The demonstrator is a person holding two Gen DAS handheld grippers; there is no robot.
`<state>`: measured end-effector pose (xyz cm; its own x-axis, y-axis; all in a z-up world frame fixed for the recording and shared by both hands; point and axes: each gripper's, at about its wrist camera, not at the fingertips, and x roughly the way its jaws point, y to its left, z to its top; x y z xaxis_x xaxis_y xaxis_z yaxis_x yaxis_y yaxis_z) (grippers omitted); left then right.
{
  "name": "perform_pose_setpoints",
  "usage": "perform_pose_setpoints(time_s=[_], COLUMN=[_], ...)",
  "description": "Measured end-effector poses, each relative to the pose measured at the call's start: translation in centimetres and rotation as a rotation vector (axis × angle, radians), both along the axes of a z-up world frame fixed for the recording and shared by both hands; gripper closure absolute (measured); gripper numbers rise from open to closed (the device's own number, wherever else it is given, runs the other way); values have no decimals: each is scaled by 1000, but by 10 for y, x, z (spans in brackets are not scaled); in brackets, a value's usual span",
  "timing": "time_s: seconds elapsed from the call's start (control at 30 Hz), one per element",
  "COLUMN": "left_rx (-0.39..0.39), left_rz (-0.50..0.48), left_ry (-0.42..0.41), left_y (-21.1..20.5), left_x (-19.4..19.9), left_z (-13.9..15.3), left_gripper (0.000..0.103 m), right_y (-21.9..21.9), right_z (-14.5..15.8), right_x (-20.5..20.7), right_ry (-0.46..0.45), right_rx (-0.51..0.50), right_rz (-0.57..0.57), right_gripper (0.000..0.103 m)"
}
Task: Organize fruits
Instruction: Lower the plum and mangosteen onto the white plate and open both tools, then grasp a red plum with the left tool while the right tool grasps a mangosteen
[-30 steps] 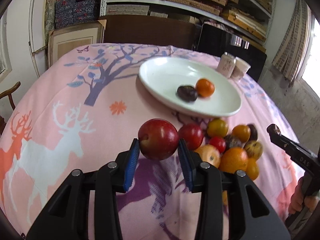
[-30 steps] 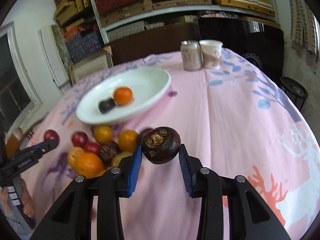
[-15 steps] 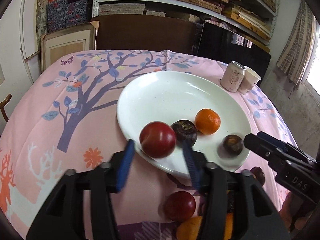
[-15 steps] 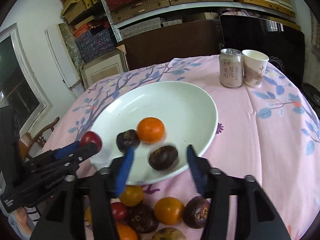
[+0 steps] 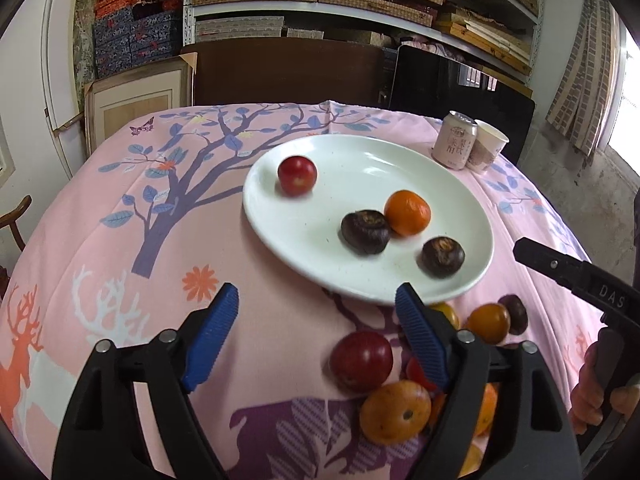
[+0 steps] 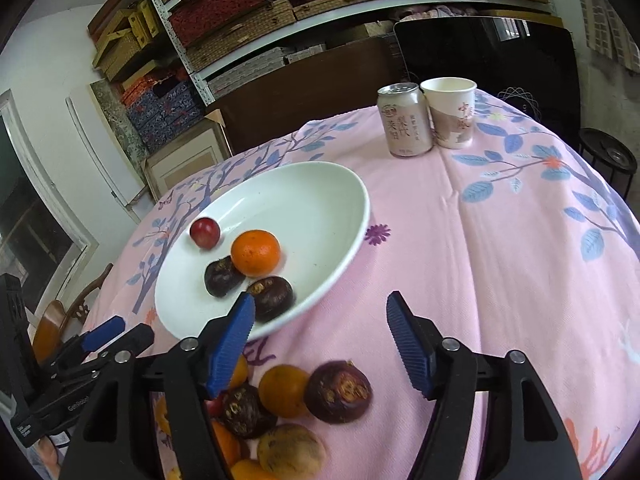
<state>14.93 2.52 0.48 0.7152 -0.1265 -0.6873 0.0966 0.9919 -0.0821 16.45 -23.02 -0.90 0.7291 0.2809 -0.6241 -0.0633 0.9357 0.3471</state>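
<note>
One black arm [image 5: 576,276] reads "DAS"; can [image 6: 405,124] lettering illegible.

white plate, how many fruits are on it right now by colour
On the white plate:
red fruit: 1
orange fruit: 1
dark purple-brown fruit: 2
Total: 4
</note>
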Motion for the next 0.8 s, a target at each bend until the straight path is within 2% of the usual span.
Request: perform_pose_setpoints(time_s=[0.23,0.4,0.53,0.8], left_rx=[13,20,17,52], left_rz=[-7,-3,-11,2], left_ry=[33,55,85,65], left_y=[2,2,1,4], left_x=[-23,-22,-16,-11], left_z=[-12,-20,-29,-28], left_gripper=[19,19,18,8], right_y=[-27,-36,-31,-22], right_z=[0,0,-1,-4], right_x=[-23,-26,-25,-26], right_ry=[2,2,18,31], right_rx=[74,108,92,38], right_rz=[-58,-85,-64,-53], right_gripper=[25,19,19,17])
